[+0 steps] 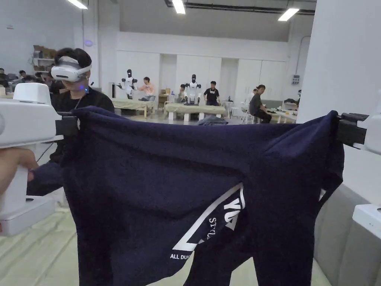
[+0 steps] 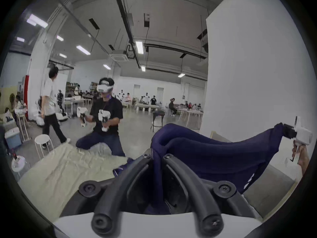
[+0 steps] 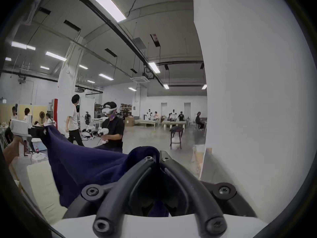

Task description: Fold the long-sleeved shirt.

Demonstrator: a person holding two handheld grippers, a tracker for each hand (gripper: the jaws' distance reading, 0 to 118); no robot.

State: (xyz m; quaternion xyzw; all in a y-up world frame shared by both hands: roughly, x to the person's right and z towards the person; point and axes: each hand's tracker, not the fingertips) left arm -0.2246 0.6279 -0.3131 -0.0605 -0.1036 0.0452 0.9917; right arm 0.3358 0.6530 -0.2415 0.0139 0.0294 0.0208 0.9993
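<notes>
A navy long-sleeved shirt (image 1: 178, 186) with white print hangs spread in the air between my two grippers, above the table. My left gripper (image 1: 70, 126) is shut on the shirt's upper left corner, my right gripper (image 1: 344, 130) shut on the upper right corner. In the left gripper view its black jaws (image 2: 157, 155) pinch a navy fold (image 2: 214, 152), and the right gripper (image 2: 289, 132) shows far right. In the right gripper view the jaws (image 3: 157, 158) close on cloth (image 3: 82, 164), with the left gripper (image 3: 36, 132) far left. One sleeve (image 1: 44, 178) dangles at the left.
A table under a pale cream cloth (image 2: 65, 169) lies below the shirt. A person wearing a white headset (image 1: 72, 70) kneels just beyond it holding grippers. A white pillar (image 1: 342, 74) stands close on the right. A stool (image 2: 41, 143), more tables and people are farther back.
</notes>
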